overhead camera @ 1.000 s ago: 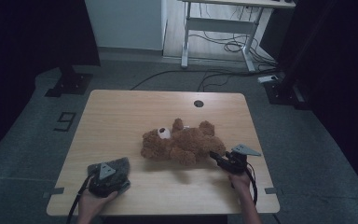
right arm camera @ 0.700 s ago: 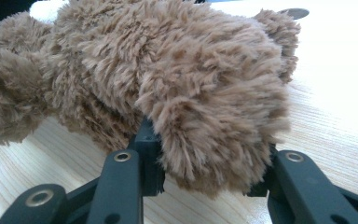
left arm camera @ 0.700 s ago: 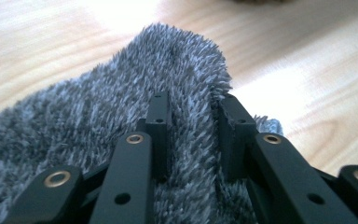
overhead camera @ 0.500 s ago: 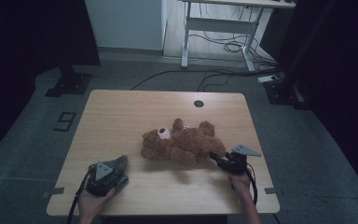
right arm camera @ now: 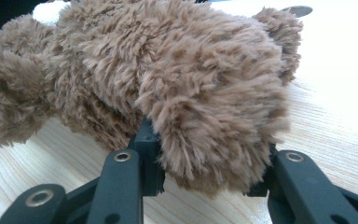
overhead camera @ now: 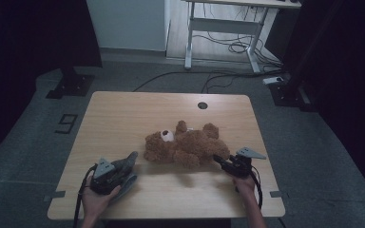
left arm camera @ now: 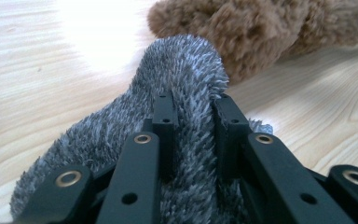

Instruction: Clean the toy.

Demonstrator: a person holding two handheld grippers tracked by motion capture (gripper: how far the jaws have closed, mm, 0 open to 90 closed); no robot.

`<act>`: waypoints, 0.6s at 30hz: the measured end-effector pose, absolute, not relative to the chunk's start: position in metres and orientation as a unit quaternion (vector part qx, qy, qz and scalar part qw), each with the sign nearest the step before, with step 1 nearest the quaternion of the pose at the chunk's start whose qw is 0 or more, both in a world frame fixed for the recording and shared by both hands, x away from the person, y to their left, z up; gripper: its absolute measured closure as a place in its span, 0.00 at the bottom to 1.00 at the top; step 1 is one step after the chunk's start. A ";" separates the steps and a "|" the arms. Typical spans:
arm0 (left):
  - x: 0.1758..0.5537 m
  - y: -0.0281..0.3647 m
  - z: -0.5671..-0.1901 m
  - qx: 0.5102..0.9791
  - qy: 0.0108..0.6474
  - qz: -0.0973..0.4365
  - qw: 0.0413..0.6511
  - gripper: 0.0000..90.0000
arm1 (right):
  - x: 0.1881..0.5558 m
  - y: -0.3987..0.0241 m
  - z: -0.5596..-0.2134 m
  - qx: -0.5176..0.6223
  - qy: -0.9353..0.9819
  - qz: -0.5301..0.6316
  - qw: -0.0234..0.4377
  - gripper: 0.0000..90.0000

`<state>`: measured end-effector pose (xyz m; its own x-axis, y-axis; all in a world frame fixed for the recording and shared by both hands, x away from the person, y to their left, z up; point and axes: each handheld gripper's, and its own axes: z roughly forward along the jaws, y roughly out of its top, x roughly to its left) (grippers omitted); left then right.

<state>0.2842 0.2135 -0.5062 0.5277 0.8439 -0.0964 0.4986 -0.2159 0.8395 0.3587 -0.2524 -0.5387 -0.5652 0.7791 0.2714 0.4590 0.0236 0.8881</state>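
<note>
The left gripper (left arm camera: 193, 126) is pinching a fold of grey furry cloth (left arm camera: 177, 70) – its jaws have just been closing on it – near the table's (overhead camera: 123, 109) front left corner, just beside the bear's head. The right gripper (right arm camera: 205, 154) is clamping a paw of the brown teddy bear (overhead camera: 187, 147) – which is lying mid-table, between both hands.

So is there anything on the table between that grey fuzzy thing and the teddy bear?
Nothing visible. The left hand-held gripper is shut on the grey furry piece, and only bare wooden table lies between it and the brown teddy bear. The right hand-held gripper already grips the bear's limb.
</note>
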 end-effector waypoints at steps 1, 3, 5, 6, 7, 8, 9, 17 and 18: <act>0.285 0.210 -0.504 0.756 0.441 0.195 0.443 0.81 | 0.358 -0.253 -0.539 0.442 0.700 0.540 0.148 0.67; 0.287 0.205 -0.500 0.757 0.434 0.194 0.448 0.81 | 0.358 -0.252 -0.539 0.442 0.700 0.541 0.150 0.67; 0.290 0.199 -0.492 0.755 0.426 0.192 0.460 0.81 | 0.357 -0.252 -0.539 0.442 0.700 0.541 0.149 0.67; 0.291 0.196 -0.488 0.755 0.422 0.193 0.464 0.81 | 0.357 -0.252 -0.539 0.442 0.700 0.541 0.149 0.67; 0.293 0.194 -0.484 0.754 0.419 0.193 0.468 0.81 | 0.357 -0.252 -0.539 0.442 0.700 0.541 0.149 0.67; 0.295 0.192 -0.480 0.752 0.416 0.191 0.474 0.81 | 0.358 -0.252 -0.539 0.443 0.700 0.541 0.149 0.67; 0.298 0.190 -0.476 0.750 0.414 0.189 0.479 0.81 | 0.358 -0.252 -0.539 0.443 0.700 0.541 0.149 0.67; 0.321 0.162 -0.452 0.747 0.394 0.173 0.507 0.81 | 0.358 -0.253 -0.540 0.442 0.700 0.541 0.148 0.66; 0.324 0.156 -0.448 0.750 0.388 0.174 0.507 0.81 | 0.358 -0.253 -0.540 0.442 0.700 0.541 0.148 0.66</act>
<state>0.3238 0.1557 -0.4481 0.6379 0.7586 -0.1324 0.4056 -0.1848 0.8952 0.3583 -0.2527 -0.5400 -0.5659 0.7789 0.2703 0.4589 0.0251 0.8882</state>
